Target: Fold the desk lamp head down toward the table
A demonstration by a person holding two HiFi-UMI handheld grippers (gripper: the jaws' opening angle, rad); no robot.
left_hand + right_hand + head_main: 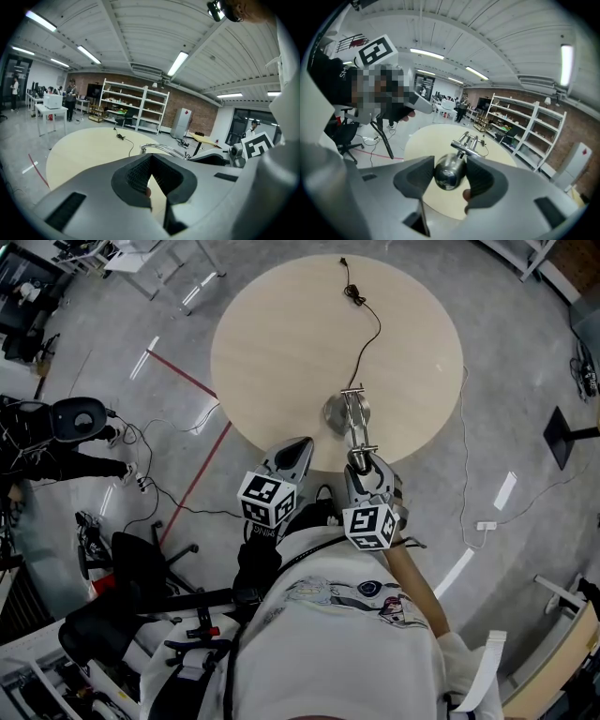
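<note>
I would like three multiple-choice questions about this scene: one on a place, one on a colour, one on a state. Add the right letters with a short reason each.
1. Where does the lamp base stand?
A. on the floor
B. on the round table, near the person's side
C. on a shelf

2. What colour is the table top?
A. black
B. red
C. light beige

3. What do the right gripper fingers do?
A. close on the lamp head
B. stand wide open in the air
C. grip the table edge

Answers:
1. B, the head view shows the base on the table.
2. C, the top is pale beige.
3. A, both fingers press the chrome head.
</note>
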